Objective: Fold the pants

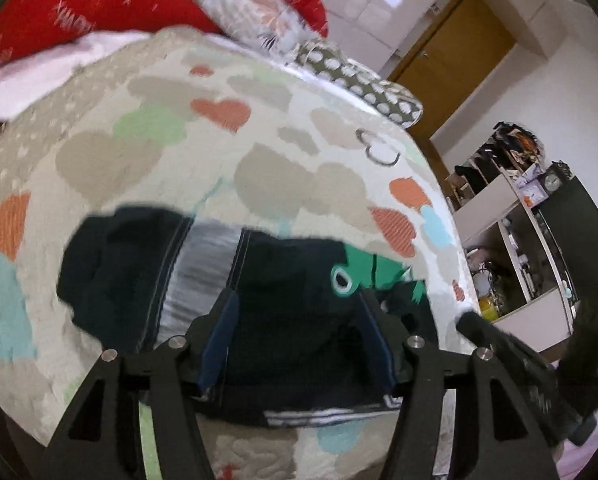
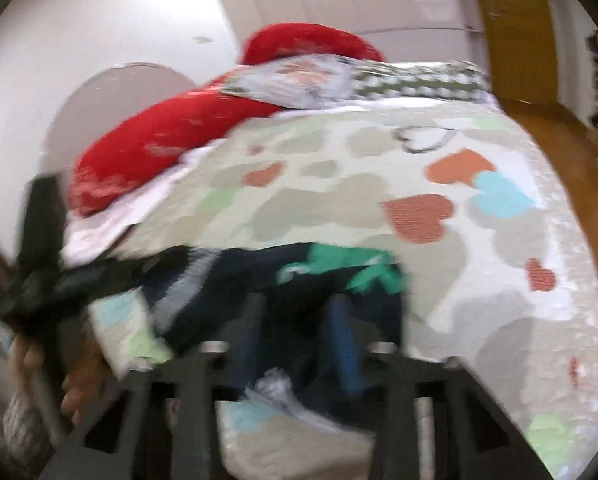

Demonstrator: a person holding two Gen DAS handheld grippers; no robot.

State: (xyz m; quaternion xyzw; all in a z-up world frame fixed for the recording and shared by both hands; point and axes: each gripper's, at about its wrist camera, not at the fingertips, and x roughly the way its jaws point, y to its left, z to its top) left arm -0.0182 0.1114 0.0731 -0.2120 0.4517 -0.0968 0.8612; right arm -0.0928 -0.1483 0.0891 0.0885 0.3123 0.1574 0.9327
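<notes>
The pants (image 1: pixel 283 320) lie on the bed, on a quilt (image 1: pixel 179 140) printed with hearts, near the quilt's close edge. The garment is dark navy, gathered into a compact bundle. Its long axis runs left to right across both views, roughly parallel to the close edge of the bed. A grey panel with stitched seams (image 1: pixel 203 272) sits toward the left end; a green printed patch (image 1: pixel 363 272) sits toward the right end. A white-striped hem lies along the side nearest the camera.

Left hand-held gripper (image 1: pixel 297 300): its 2 blue-padded fingers stand apart over the middle of the bundle, with dark fabric visible between them. The pads do not press on the cloth; the jaws are open.

Right hand-held gripper (image 2: pixel 295 320): the view is heavily blurred. Its 2 blue fingers stand close together over the near side of the pants (image 2: pixel 283 292), just below the green patch. Whether cloth is pinched between them cannot be determined.

In the right wrist view, the left hand-held gripper appears at the left edge, held by a hand (image 2: pixel 75 384) beside the left end of the pants.

2 red pillows (image 1: pixel 99 4) and patterned cushions lie at the far end of the bed.
</notes>
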